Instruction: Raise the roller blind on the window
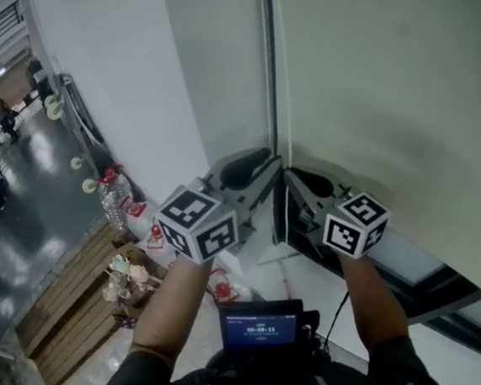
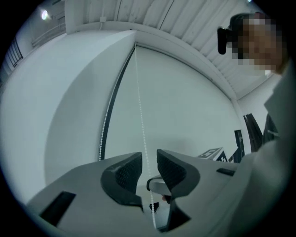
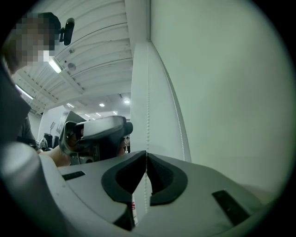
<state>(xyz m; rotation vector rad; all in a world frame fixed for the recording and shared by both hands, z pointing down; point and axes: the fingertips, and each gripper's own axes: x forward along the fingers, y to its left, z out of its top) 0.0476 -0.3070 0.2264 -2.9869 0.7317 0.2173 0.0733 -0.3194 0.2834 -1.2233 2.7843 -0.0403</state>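
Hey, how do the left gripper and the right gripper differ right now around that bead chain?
The left gripper has its jaws apart, while the right gripper has its jaws closed. The bead chain passes free through the gap between the left gripper's jaws, but the right gripper is clamped on a strand of it. Both point toward the roller blind with the chain lined up between their jaws.

Matt cloth blind (image 1: 383, 89), beaded plastic cord (image 2: 141, 115), glossy floor (image 1: 30, 208)
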